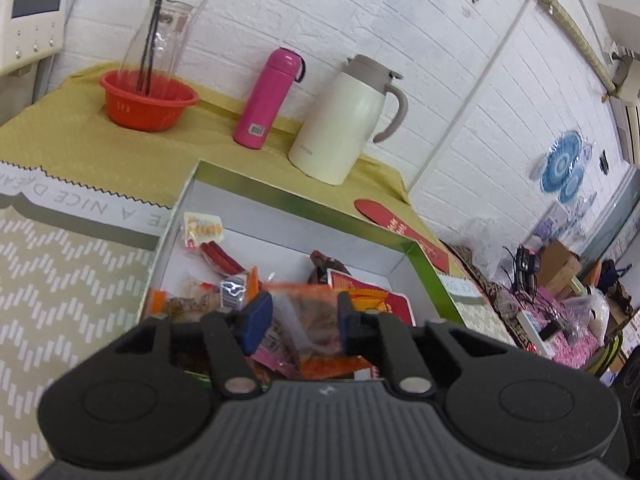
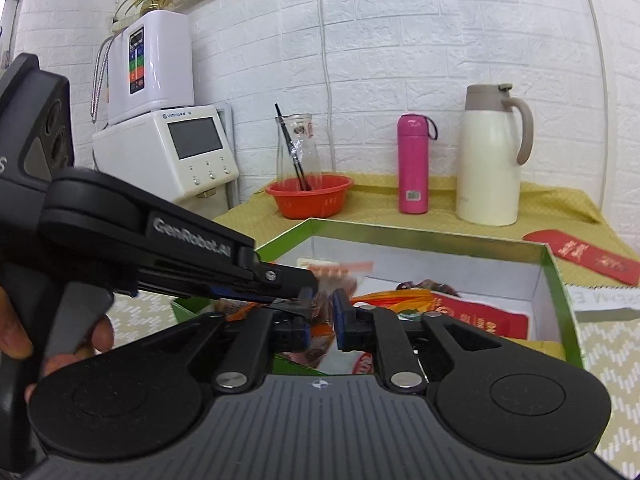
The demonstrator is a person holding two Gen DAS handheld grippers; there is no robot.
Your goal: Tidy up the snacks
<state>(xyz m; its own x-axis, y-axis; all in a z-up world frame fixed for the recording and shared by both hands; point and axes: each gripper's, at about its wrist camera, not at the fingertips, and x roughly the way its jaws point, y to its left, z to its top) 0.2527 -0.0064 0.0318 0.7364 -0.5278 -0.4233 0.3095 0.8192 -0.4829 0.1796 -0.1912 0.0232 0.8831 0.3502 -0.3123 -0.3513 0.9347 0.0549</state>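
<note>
A clear snack packet with orange edges (image 1: 308,312) hangs blurred between the blue pads of my left gripper (image 1: 302,316). The jaws stand apart and do not press it. It is above an open box with a green rim (image 1: 424,264) that holds several snack packets, among them a red one (image 1: 360,284). In the right wrist view the left gripper (image 2: 308,284) reaches in from the left over the box (image 2: 552,272). The same packet (image 2: 340,272) is at its tip. My right gripper (image 2: 322,312) sits just below, open, with part of the packet in its gap.
On the yellow cloth behind the box stand an orange basket (image 2: 310,196) with a glass carafe (image 2: 298,148), a pink bottle (image 2: 412,164) and a white jug (image 2: 490,156). A red envelope (image 2: 588,260) lies at the right. A white water machine (image 2: 172,152) stands at the left. A hand (image 2: 16,344) holds the left gripper's handle.
</note>
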